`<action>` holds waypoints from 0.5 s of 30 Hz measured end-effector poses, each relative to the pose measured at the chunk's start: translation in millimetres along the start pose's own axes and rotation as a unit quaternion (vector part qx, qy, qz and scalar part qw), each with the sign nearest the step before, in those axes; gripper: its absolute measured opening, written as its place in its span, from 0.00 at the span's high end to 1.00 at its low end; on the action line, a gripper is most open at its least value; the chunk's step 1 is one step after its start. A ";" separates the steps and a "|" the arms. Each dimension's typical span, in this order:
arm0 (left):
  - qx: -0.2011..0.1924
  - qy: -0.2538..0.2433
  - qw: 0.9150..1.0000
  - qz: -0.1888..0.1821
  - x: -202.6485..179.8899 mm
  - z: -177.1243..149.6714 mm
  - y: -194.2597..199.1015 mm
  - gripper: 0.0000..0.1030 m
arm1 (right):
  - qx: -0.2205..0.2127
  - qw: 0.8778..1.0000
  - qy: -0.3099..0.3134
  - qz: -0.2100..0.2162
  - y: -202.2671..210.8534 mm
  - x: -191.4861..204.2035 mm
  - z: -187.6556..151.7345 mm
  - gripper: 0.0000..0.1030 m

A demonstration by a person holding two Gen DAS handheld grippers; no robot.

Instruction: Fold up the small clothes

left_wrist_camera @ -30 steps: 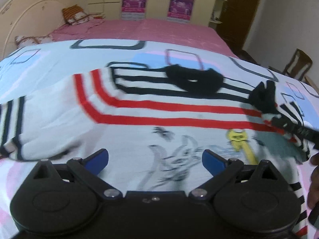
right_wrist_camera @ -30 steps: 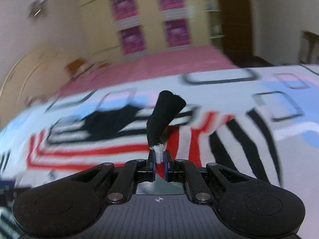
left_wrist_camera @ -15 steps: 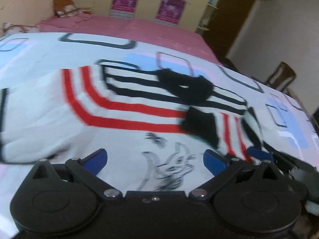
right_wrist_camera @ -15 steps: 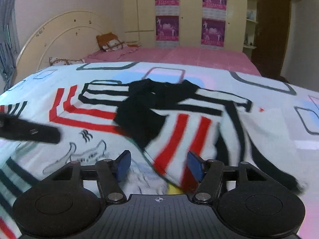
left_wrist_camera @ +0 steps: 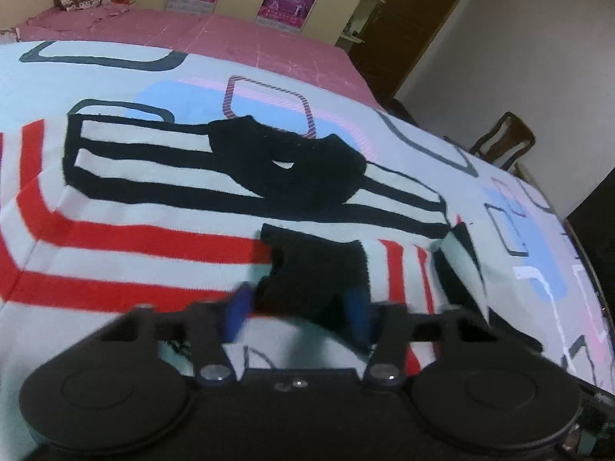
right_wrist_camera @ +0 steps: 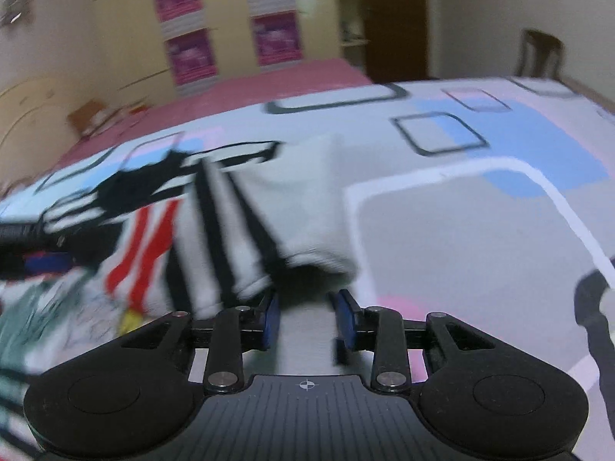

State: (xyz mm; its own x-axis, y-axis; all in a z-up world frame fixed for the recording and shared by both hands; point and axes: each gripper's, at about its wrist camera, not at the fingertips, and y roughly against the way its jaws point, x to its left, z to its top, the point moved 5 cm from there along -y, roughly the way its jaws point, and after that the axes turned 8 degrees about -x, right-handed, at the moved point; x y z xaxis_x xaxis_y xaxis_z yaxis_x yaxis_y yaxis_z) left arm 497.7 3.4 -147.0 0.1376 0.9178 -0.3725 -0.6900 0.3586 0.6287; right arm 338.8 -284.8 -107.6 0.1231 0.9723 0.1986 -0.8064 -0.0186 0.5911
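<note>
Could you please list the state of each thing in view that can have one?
Shirt: flat on the bed, right sleeve folded in over the chest.
Left gripper: jaws just closing, black cuff between them.
Right gripper: jaws just closing, nothing between them.
Door: shut.

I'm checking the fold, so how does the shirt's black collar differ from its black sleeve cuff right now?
The black knit collar lies flat at the far edge of the striped shirt; the black sleeve cuff is folded inward over the red stripes. The collar is untouched; the cuff sits between the left tongs. Both are black.
</note>
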 end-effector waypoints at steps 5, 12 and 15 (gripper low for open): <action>-0.056 -0.006 0.998 -0.002 -2.2 9.6 21.7 0.91 | 0.011 0.999 -0.030 -0.005 -21.4 -9.9 2.6 0.68; -0.079 0.025 0.994 0.069 45.9 -13.3 62.7 0.91 | -0.005 1.000 -0.025 -0.006 -22.5 -12.1 -0.5 0.81; -0.072 0.038 0.994 0.072 55.0 -21.3 59.3 0.91 | -0.009 1.000 -0.011 -0.008 -21.7 -9.4 -2.5 0.81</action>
State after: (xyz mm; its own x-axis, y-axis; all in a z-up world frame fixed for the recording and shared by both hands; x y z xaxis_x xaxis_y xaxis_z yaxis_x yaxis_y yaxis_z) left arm 449.2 71.6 -144.8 -0.0205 0.9402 -0.3399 -0.7943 0.1912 0.5767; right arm 353.6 -293.0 -124.3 0.1486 0.9671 0.2064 -0.8145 0.0013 0.5802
